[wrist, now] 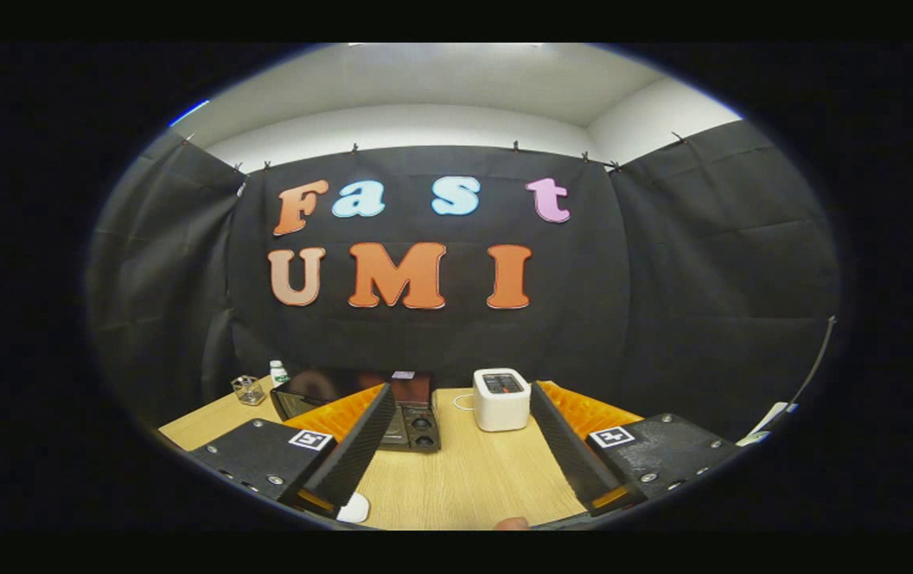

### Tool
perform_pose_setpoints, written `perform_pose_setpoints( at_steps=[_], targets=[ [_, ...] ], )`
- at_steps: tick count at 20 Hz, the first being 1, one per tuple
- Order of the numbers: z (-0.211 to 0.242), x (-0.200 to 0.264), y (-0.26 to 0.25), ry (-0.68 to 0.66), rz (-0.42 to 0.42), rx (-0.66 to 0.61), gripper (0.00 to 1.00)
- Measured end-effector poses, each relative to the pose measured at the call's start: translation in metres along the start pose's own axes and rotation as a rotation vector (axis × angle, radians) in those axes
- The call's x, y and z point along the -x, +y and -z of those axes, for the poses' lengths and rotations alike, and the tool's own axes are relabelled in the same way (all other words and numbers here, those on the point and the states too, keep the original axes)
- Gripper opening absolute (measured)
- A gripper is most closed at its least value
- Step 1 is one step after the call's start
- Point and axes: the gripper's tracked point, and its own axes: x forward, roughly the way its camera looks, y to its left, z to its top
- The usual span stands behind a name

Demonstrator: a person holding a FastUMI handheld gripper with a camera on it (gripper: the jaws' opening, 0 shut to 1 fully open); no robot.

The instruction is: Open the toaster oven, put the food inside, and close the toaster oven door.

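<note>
1. Your gripper [456, 458] hangs above the table [472, 478] with its two fingers [356, 446] spread wide, and bare wood shows between them. They grip nothing.
2. The table is pale wood with a fine grain. It runs from under the fingers back to the booth's wall.
3. The oven [368, 406] stands at the far side of the table, just beyond your left finger, which covers part of its front. It is dark and glossy, and two round knobs [423, 430] sit one above the other at its right end. You cannot tell from here whether its door is ajar or closed.
4. A white box [501, 399] with rounded corners stands to the right of the oven, in the gap between your fingers and well ahead of them. A thin white cable [462, 402] loops from its left side.
5. Left of the oven, near the table's back corner, stand a small clear cup [249, 389] and a white bottle [278, 373] with a green label.
6. A small white rounded thing [354, 509] lies on the wood right by the near end of your left finger.
7. Black cloth [703, 279] hangs around three sides, clipped along its top edge. Above it you see white wall [424, 123] and a white ceiling.
</note>
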Motion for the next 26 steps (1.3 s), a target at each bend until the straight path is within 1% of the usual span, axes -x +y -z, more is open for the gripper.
perform_pose_setpoints(
  at_steps=[17,26],
  targets=[
    [0.009,-0.005,-0.005,0.008,0.02,-0.007,1.0],
    [0.005,-0.005,-0.01,0.003,0.035,-0.009,1.0]
  ],
)
